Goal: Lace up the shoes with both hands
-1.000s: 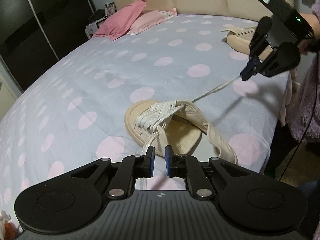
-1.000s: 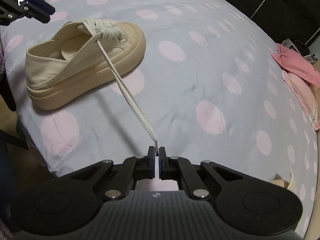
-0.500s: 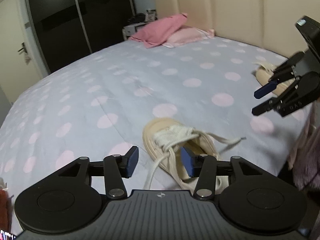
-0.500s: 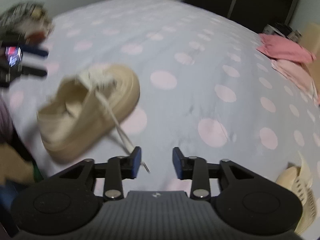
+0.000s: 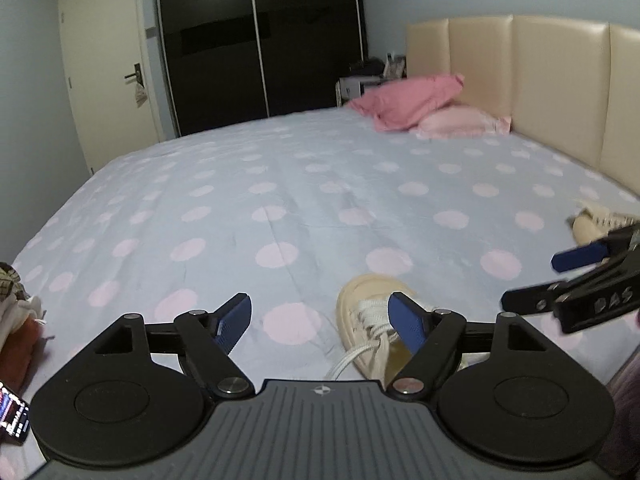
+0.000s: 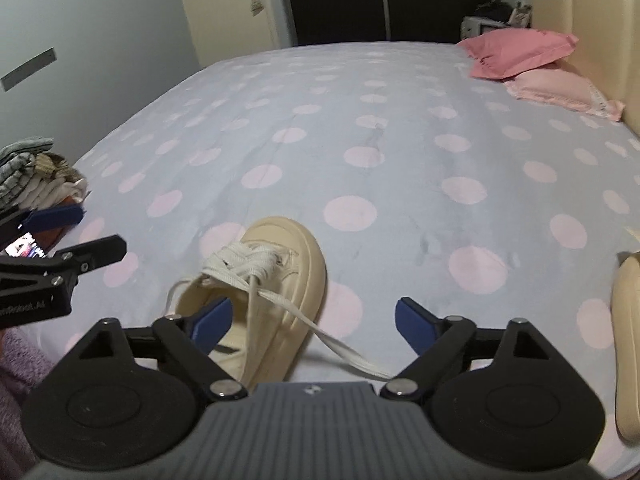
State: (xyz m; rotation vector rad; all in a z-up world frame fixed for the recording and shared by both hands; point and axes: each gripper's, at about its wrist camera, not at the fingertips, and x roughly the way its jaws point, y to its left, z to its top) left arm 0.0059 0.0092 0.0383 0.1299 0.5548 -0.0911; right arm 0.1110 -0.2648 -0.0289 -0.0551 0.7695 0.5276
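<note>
The shoe (image 6: 280, 280) lies on the bed (image 6: 360, 120) near its front edge, toe pointing away, laces (image 6: 240, 262) criss-crossed over the tongue. Both grippers have just been opening. The right gripper (image 6: 312, 320) hangs wide open above the shoe's right side with nothing pinched; one loose lace end (image 6: 344, 350) trails from the eyelets across the sole and down toward the bed's edge, passing under the jaws without touching them. The left gripper (image 5: 320, 320) is also open and empty, the shoe's toe and a slack lace end (image 5: 344, 360) showing between its pads.

With both ends free, the laces are likely to slacken. The right-hand end lies flat on the sheet, so a grab could catch fabric or miss it. The shoe sits close to the edge and a sideways pull could tip it or drag it off. The grippers hang near each other and could collide.

No containers are in view; a second shoe (image 6: 626, 340) lies to the right.
</note>
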